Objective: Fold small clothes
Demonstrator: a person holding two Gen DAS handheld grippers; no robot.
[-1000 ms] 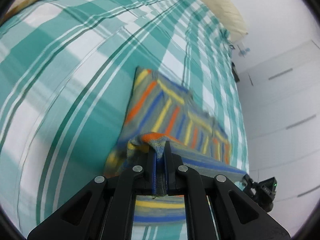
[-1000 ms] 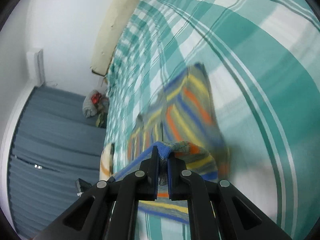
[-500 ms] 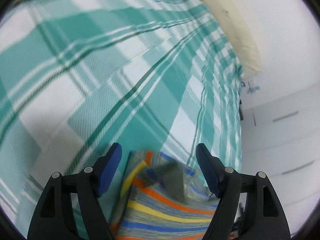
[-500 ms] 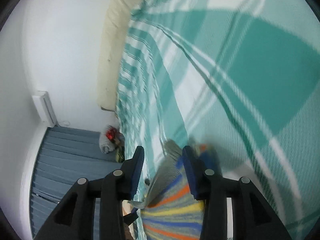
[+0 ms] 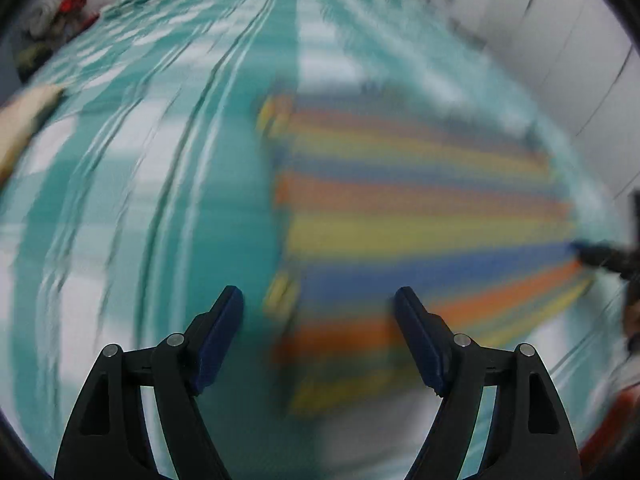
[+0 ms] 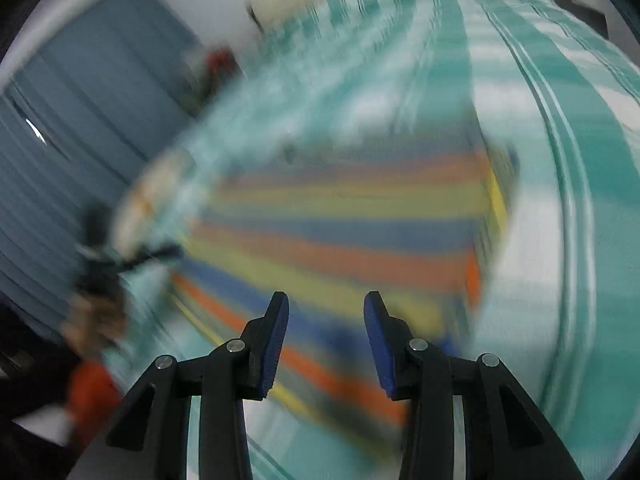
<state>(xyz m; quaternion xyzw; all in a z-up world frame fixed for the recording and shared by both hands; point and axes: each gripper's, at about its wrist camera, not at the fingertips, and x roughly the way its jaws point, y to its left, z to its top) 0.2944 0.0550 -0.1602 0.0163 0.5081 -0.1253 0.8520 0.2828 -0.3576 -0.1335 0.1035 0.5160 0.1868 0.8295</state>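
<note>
A small striped garment (image 5: 420,220), in orange, yellow, blue and grey bands, lies folded flat on the teal-and-white plaid bedsheet (image 5: 160,160). Both views are motion-blurred. My left gripper (image 5: 318,300) is open and empty, held above the garment's near left edge. In the right wrist view the same garment (image 6: 340,232) lies ahead, and my right gripper (image 6: 326,304) is open and empty over its near edge. The other gripper shows as a dark blur at the garment's side in each view.
The plaid sheet (image 6: 560,160) covers the whole bed. A cream pillow (image 5: 24,120) lies at the left. Blue curtains (image 6: 60,140) hang beside the bed, with a heap of clothes (image 5: 60,8) near them. White wardrobe doors (image 5: 560,60) stand on the other side.
Both grippers were shut on the garment's raised edge a second ago. They have let go, opened and pulled back, and the garment now lies folded flat.
</note>
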